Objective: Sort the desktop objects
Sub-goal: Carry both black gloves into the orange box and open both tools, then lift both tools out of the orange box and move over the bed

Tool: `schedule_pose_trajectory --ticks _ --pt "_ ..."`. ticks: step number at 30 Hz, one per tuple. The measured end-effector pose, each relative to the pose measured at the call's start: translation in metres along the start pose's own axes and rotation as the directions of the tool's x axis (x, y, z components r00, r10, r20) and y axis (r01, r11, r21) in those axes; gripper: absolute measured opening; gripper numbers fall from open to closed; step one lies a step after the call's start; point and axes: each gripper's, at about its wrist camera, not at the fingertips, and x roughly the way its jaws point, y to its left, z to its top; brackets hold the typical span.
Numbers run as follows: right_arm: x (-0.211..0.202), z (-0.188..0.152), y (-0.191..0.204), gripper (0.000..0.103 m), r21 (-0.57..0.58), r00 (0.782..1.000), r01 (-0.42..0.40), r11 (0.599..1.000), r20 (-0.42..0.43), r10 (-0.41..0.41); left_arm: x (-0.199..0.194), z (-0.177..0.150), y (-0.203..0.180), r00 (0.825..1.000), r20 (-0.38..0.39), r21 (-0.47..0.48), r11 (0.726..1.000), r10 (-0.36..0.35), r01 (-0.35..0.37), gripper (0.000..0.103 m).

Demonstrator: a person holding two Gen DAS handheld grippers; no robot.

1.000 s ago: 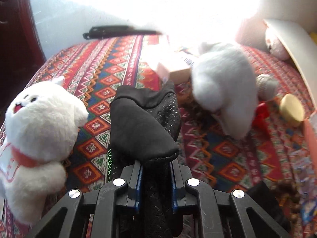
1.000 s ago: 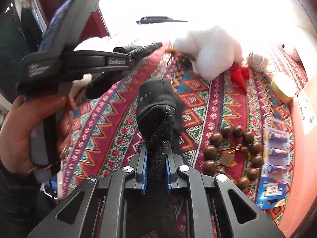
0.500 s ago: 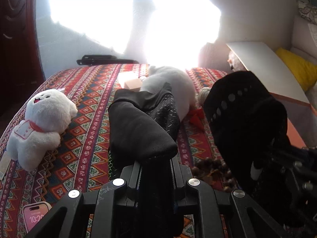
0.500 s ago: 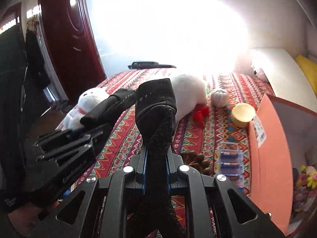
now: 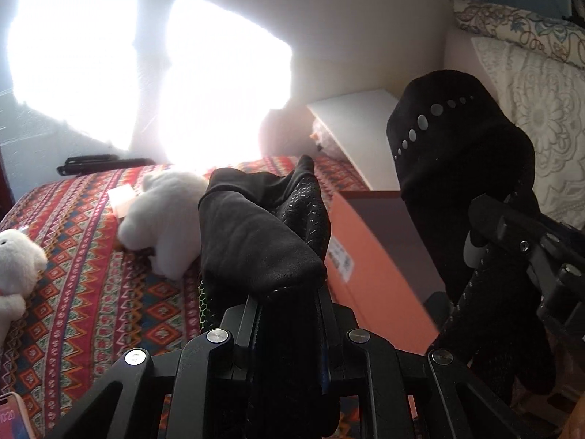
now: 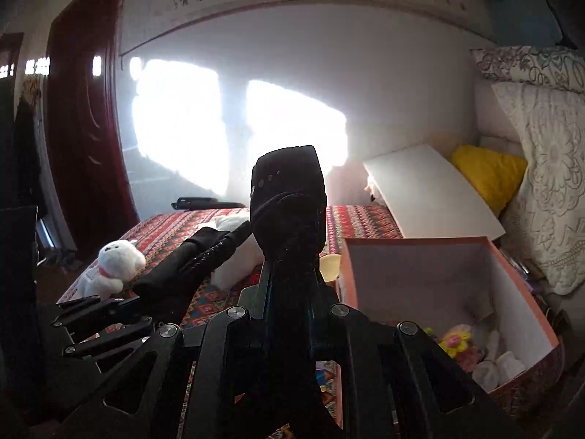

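Tongs (image 5: 289, 292) on the left are clenching one black glove (image 5: 256, 234) above the patterned surface (image 5: 91, 292); the right tongs (image 6: 289, 285) are pinching another glove (image 6: 289, 197), raised beside the orange box (image 6: 526, 285).

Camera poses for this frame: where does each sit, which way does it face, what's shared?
Left wrist: on the left gripper, looking along its fingers over the patterned cloth to the sunlit wall; the right gripper shows at right.
Right wrist: on the right gripper, raised, facing that wall and down into the orange box; the left gripper shows at left.
Shared: the box, cloth, white plush toys.
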Motion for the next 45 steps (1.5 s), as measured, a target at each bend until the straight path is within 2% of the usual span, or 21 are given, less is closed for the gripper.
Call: schedule_pose_trajectory --ticks 4,8,13,17,18,20,21,22,23,24,25,29,34,40,45 --pt "-0.015 0.004 -0.038 0.015 0.044 0.996 0.080 0.996 0.045 -0.082 0.010 0.017 -0.039 0.998 0.008 0.035 0.997 -0.066 0.066 0.019" --pt "-0.023 0.009 -0.090 0.015 0.121 0.980 0.170 0.978 0.083 -0.181 0.031 0.037 -0.072 0.988 -0.008 0.050 0.987 -0.153 0.153 0.019" --pt "-0.028 0.016 -0.156 0.015 0.233 0.956 0.252 0.939 0.093 -0.279 0.061 0.047 -0.125 0.976 -0.058 0.102 0.971 -0.210 0.215 0.019" --pt "-0.014 0.020 -0.194 0.015 0.273 0.942 0.296 0.915 0.076 -0.327 0.090 0.049 -0.154 0.967 -0.107 0.128 0.961 -0.233 0.245 0.020" --pt "-0.008 0.020 -0.201 0.015 0.276 0.941 0.302 0.913 0.066 -0.331 0.098 0.049 -0.160 0.965 -0.119 0.131 0.959 -0.235 0.250 0.022" --pt "0.008 0.021 -0.214 0.016 0.272 0.942 0.309 0.911 0.044 -0.332 0.113 0.049 -0.163 0.963 -0.147 0.122 0.962 -0.226 0.244 0.038" --pt "0.019 0.022 -0.220 0.021 0.263 0.946 0.306 0.915 0.024 -0.324 0.121 0.049 -0.165 0.962 -0.161 0.118 0.963 -0.221 0.241 0.068" --pt "0.029 0.022 -0.226 0.023 0.255 0.948 0.307 0.917 0.002 -0.318 0.125 0.049 -0.162 0.964 -0.166 0.102 0.969 -0.206 0.225 0.090" --pt "0.039 0.021 -0.231 0.029 0.249 0.947 0.318 0.915 -0.026 -0.322 0.124 0.048 -0.158 0.968 -0.149 0.085 0.973 -0.201 0.215 0.094" --pt "0.048 0.019 -0.236 0.049 0.243 0.944 0.328 0.913 -0.054 -0.325 0.124 0.048 -0.153 0.972 -0.131 0.069 0.976 -0.195 0.205 0.094" --pt "0.056 0.017 -0.240 0.066 0.241 0.941 0.338 0.910 -0.076 -0.330 0.122 0.049 -0.150 0.974 -0.119 0.066 0.977 -0.193 0.202 0.094" --pt "0.056 0.013 -0.247 0.068 0.282 0.940 0.340 0.897 -0.087 -0.329 0.118 0.052 -0.134 0.983 -0.095 0.054 0.985 -0.155 0.161 0.094" --pt "0.048 0.015 -0.228 0.069 0.275 0.944 0.327 0.904 -0.044 -0.328 0.115 0.049 -0.117 0.984 -0.102 0.037 0.988 -0.145 0.149 0.094" --pt "0.054 0.021 -0.182 0.070 0.232 0.958 0.285 0.930 -0.029 -0.287 0.097 0.042 -0.083 0.991 -0.087 0.031 0.994 -0.099 0.103 0.094" --pt "0.066 0.025 -0.132 0.070 0.171 0.973 0.232 0.958 -0.021 -0.232 0.079 0.037 -0.036 0.997 -0.076 -0.012 0.999 -0.035 0.035 0.094"
